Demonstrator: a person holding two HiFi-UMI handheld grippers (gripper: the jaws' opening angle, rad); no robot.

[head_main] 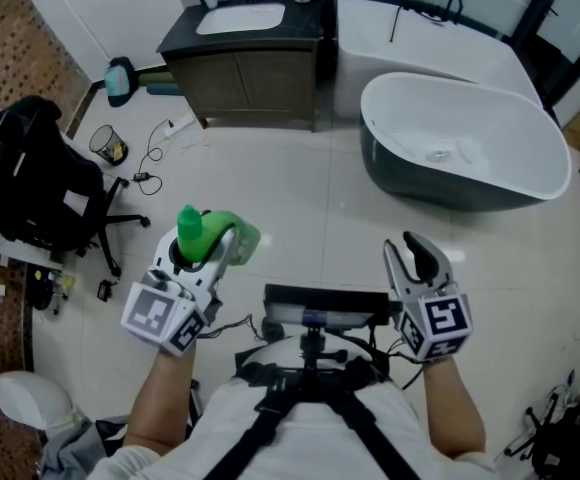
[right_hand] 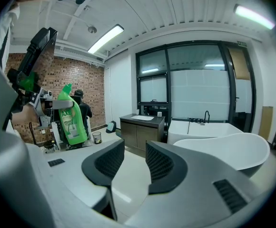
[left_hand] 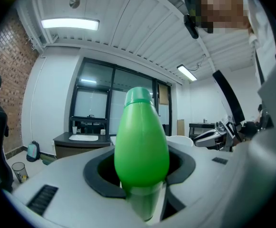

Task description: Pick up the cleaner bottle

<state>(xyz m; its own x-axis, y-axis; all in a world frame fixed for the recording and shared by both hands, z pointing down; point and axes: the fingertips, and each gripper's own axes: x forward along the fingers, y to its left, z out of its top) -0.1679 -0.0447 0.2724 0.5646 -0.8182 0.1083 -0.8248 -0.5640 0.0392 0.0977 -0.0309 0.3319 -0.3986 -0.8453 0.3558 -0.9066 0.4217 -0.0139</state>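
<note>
The green cleaner bottle (head_main: 218, 232) is left of the middle in the head view, squeezed tight in the left gripper (head_main: 202, 255). The right gripper (head_main: 416, 260) is a little open and holds nothing. The bottle looks smooth and slippery, so hold its fat middle.

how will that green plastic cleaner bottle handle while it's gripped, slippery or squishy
The green plastic cleaner bottle looks smooth and tapered, so it may slide in the left gripper. Its wall shows no dent where the jaws clamp it, so it is probably fairly stiff. Held high, near its shoulder, its body could swing.
</note>
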